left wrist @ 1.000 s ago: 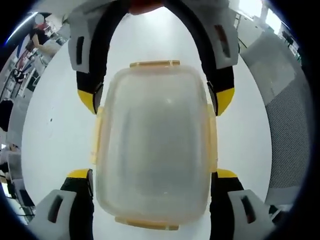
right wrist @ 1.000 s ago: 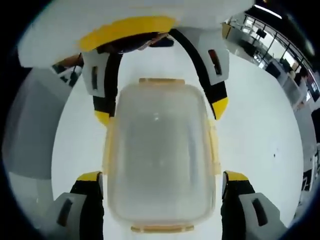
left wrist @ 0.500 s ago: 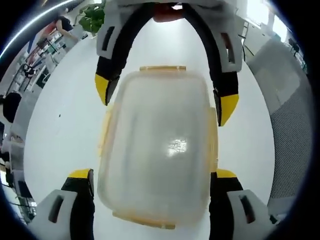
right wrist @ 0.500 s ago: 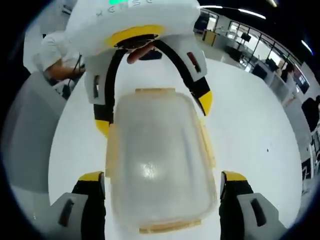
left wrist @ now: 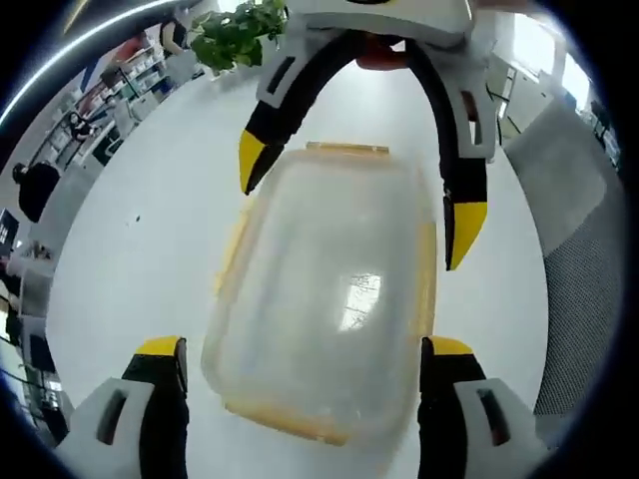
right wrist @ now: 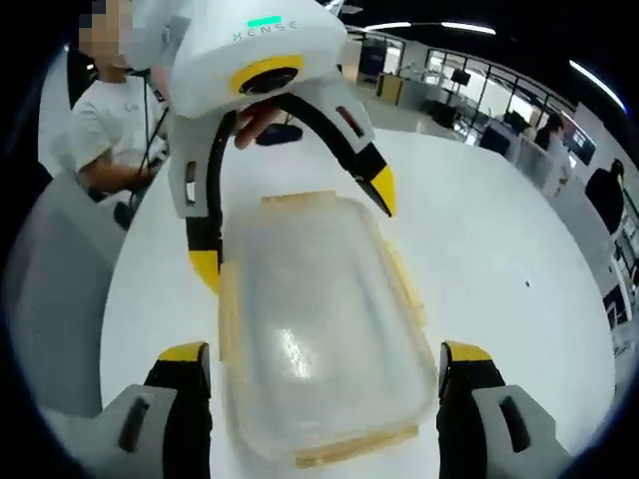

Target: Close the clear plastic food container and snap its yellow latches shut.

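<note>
Lifted and drawn back since a second ago, both grippers off container sides; lidded clear container flat on white table; yellow latches along container edges; left gripper wide open at one end, holding nothing; right gripper wide open at opposite end, holding nothing.

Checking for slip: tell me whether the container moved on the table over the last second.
Cannot tell. Both cameras tilted; the container looks skewed against the table, but that could be camera motion.
</note>
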{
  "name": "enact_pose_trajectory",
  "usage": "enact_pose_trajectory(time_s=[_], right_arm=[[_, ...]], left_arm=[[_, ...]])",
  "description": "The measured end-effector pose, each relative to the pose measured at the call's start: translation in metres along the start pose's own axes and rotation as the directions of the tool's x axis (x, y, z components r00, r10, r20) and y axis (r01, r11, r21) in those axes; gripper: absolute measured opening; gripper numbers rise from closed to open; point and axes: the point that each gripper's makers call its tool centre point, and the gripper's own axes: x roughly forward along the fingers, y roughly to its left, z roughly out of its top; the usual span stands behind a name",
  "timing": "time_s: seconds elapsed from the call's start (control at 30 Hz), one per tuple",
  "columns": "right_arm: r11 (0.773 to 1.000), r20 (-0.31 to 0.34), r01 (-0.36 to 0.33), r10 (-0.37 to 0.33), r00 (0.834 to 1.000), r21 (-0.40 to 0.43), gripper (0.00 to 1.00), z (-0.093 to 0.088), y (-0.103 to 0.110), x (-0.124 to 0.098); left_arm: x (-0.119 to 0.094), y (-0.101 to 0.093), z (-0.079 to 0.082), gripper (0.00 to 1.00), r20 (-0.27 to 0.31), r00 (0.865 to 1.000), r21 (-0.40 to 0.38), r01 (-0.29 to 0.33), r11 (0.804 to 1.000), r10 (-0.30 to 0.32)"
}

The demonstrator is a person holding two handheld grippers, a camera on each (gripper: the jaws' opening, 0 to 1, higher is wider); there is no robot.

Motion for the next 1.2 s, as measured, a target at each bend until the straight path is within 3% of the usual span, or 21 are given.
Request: enact_pose_trajectory(time_s=[0.23,0.5,0.9,1.2], right_arm=[[0.998,0.037,0.035,-0.037,0.999,0.051,0.96,-0.001,-0.003,-0.006],[0.991,0.07,0.095,-0.102,0.992,0.098,0.97,-0.008,-0.007,-0.013],[0.967,0.126,0.182,-0.206,0.97,0.178,0.98,-0.01,-0.013,-0.023],[0.946,0.163,0.199,-0.245,0.956,0.256,0.99,-0.007,-0.008,-0.028]], left_arm=[[-0.004,-0.004,-0.002,0.97,0.026,1.0,-0.044,-0.01,0.999,0.011],[-0.009,0.004,0.002,0.98,0.091,0.993,-0.136,-0.057,0.989,0.07],[-0.012,0.002,-0.005,0.97,0.097,0.989,-0.2,-0.092,0.975,0.113],[-0.021,0.004,-0.005,0.97,0.138,0.976,-0.283,-0.124,0.951,0.168]])
